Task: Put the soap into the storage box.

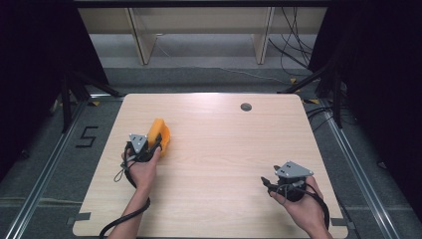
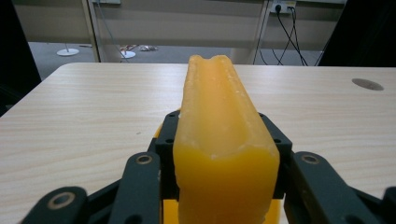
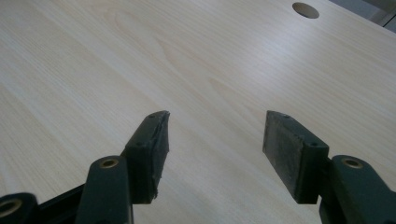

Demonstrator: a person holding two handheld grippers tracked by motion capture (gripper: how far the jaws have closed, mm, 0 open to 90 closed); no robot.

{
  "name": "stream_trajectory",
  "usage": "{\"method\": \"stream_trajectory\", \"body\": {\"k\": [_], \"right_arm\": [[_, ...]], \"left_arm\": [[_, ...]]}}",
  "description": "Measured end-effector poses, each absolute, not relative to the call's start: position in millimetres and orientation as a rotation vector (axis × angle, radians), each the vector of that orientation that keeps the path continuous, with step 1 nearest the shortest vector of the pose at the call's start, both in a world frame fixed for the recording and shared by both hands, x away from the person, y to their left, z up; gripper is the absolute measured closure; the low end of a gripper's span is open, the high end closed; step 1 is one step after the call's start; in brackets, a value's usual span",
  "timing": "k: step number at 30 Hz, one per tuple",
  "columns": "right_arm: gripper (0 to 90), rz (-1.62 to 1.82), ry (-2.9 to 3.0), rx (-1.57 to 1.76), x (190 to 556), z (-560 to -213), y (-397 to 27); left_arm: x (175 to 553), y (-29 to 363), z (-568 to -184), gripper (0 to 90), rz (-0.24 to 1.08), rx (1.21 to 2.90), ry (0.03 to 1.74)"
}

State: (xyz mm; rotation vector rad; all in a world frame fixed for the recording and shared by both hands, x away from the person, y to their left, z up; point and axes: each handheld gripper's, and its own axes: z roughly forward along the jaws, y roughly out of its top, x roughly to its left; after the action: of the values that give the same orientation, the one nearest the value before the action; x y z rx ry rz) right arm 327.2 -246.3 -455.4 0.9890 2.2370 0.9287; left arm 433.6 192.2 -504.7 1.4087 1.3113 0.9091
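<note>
A long orange block (image 2: 219, 140) with a groove along its top runs away from the camera in the left gripper view, clamped on both sides by the black jaws. From above, the orange block (image 1: 160, 130) sticks out beyond my left gripper (image 1: 153, 142), which is shut on it over the left part of the table. Near the table's front right, my right gripper (image 1: 266, 182) is held in a hand. In the right gripper view my right gripper (image 3: 215, 142) stands open with only bare wood between its pads.
The light wooden table (image 1: 224, 149) has a round grey cable hole (image 1: 246, 106) near its far edge. Behind the table stand wooden shelf legs (image 1: 140, 40) and loose cables (image 1: 293, 50). Metal floor rails run along both sides.
</note>
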Motion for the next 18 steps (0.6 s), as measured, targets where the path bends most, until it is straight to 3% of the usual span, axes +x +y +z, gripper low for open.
{"method": "stream_trajectory", "body": {"k": [11, 18], "right_arm": [[40.9, 0.926, 2.241, 1.001, 326.9, -456.1, -245.0], [39.6, 0.922, 2.270, 1.004, 327.1, -457.1, -245.9]], "left_arm": [[435.4, 193.1, -503.0, 57.2, 0.883, 1.466, 1.310], [440.2, 195.6, -496.2, 36.9, 0.821, 1.599, 1.294]]}}
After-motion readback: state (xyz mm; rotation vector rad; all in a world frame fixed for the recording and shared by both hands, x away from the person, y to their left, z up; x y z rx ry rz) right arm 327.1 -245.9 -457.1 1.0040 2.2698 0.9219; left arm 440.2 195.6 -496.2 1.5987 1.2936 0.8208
